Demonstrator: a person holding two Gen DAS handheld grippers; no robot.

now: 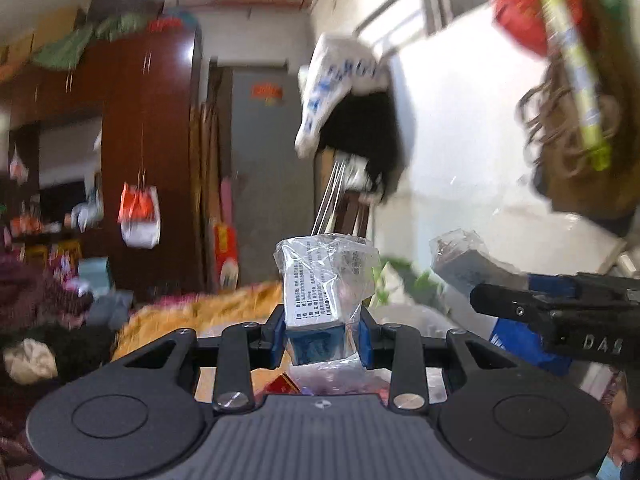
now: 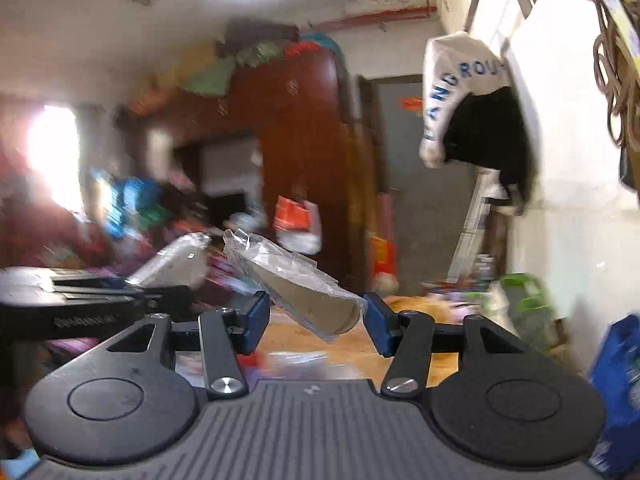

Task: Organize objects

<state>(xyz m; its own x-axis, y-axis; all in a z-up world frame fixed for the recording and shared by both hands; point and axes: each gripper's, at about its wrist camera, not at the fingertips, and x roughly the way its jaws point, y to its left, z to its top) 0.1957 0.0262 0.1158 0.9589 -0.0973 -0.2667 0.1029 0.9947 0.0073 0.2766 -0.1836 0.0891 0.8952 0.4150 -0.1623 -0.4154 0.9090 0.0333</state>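
My left gripper (image 1: 320,340) is shut on a small box in a clear plastic bag (image 1: 316,296), white with printed text above and blue below, held upright in the air. My right gripper (image 2: 316,320) holds a grey wedge-shaped box in clear plastic wrap (image 2: 304,292) between its blue pads, tilted with its top to the upper left. The right gripper also shows in the left wrist view (image 1: 552,312) at the right, with its wrapped box (image 1: 468,260). The left gripper shows at the left of the right wrist view (image 2: 120,300) with its wrapped box (image 2: 176,260).
A cluttered room lies ahead: a dark red wardrobe (image 1: 140,128), a grey door (image 1: 272,168), a white bag with blue letters (image 1: 340,84) hanging on the wall over dark clothing, an orange blanket (image 1: 200,312) below, a blue bag (image 2: 620,380) at the right.
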